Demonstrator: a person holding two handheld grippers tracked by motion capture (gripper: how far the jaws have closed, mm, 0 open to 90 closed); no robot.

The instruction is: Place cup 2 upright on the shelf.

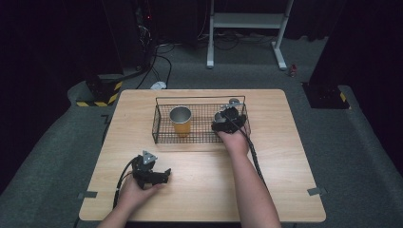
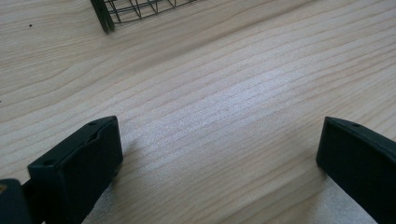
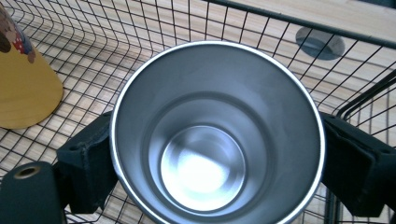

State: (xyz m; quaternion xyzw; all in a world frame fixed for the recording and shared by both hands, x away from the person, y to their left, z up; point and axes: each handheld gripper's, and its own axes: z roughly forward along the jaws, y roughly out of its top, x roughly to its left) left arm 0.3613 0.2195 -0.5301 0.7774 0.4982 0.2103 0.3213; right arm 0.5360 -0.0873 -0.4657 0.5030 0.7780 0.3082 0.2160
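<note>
Dark floor surrounds the wooden table (image 1: 199, 190), where a wire basket (image 1: 161, 135) stands. Inside the basket, at its right end, the right gripper (image 3: 217, 154) clasps a steel cup (image 3: 205, 172) by its sides; a yellow cup (image 1: 181, 124) stands well apart to the left. Steel looks stiff, light and slippery, so a grip below the rim seems best. Basket walls are close; upward is free. The left gripper (image 2: 219, 154) rests spread on bare wood before the basket.
</note>
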